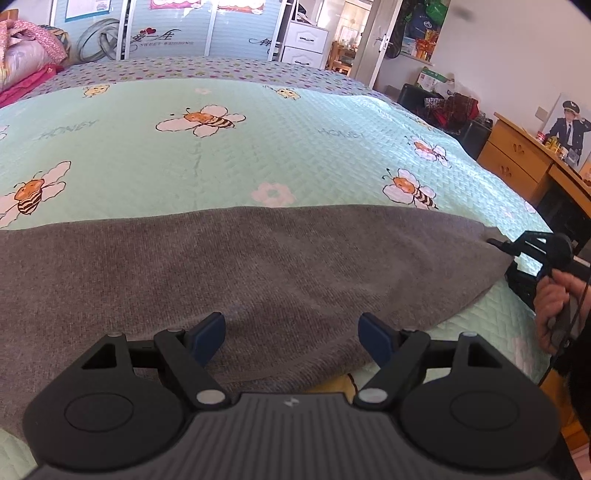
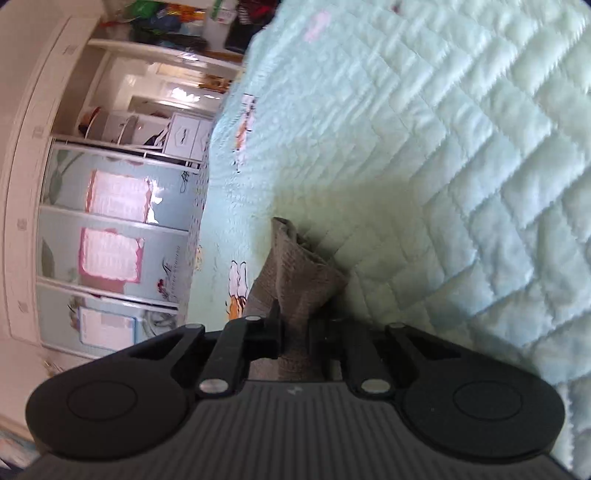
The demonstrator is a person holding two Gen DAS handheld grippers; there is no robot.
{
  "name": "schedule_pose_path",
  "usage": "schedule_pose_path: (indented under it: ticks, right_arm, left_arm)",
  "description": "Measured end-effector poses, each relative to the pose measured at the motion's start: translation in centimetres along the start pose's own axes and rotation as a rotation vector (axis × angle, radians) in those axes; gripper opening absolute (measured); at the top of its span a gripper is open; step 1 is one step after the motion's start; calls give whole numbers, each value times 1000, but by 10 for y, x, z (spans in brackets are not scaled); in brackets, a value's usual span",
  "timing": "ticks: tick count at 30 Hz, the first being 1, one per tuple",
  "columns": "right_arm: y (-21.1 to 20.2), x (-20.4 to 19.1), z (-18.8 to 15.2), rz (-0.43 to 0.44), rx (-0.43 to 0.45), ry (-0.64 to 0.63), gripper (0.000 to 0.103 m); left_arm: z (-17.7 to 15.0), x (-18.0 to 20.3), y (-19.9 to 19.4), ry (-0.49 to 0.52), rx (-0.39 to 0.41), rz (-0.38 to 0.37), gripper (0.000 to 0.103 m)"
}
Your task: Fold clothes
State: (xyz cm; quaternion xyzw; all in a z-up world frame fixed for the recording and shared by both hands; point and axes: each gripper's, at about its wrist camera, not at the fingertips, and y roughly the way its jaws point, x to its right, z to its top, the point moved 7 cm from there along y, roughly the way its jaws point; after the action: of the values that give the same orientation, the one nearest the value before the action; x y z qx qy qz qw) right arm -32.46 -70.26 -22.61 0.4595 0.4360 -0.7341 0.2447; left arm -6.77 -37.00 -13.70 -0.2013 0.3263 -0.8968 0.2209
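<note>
A grey knit garment [image 1: 258, 277] lies spread flat across the near part of a mint bee-print bedspread [image 1: 258, 155]. My left gripper [image 1: 291, 338] hovers over the garment's near edge, open, its blue pads wide apart with only flat cloth below them. At the garment's right corner my right gripper [image 1: 496, 243] is held by a person's hand [image 1: 554, 310]. In the right wrist view, rolled sideways, the right gripper [image 2: 295, 332] is shut on a bunched corner of the grey garment [image 2: 295, 273], which sticks out past the fingers over the bedspread [image 2: 443, 147].
The bed's right edge falls away toward a wooden desk [image 1: 517, 155] and dark clutter. Pink bedding [image 1: 26, 55] is piled at the far left. A sliding-door wardrobe [image 1: 166, 33] and white drawers [image 1: 304, 44] stand behind the bed.
</note>
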Motion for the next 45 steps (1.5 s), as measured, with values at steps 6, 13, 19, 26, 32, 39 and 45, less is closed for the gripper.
schedule_pose_path:
  ticks: [6,13,19,26,32,39,45]
  right_arm:
    - [-15,-57,-10,-63,66,-301,14]
    - [-35,-164,-89,-91,175,-813,14]
    - [-25,-225,-217,-41,166,-1174,14]
    - [5,-241,-376,-37,64,-1493,14]
    - [28,-200,-440,-58,-53,-1595,14]
    - [37,-190,-458,-72,-81,-1662,20]
    - [36,-198,-454,-32,-134,-1602,31]
  left_arm:
    - [7,-12,-12,-39,30,6,82]
    - [11,-47,-40,-138,76,45,82]
    - [5,-92,-76,-238,129,83,82]
    - [-14,-146,-110,-361,166,139,82]
    - [-30,-175,-122,-429,173,167,82]
    - [-33,-184,-121,-445,169,154,82]
    - [-33,-175,-112,-419,149,142,82]
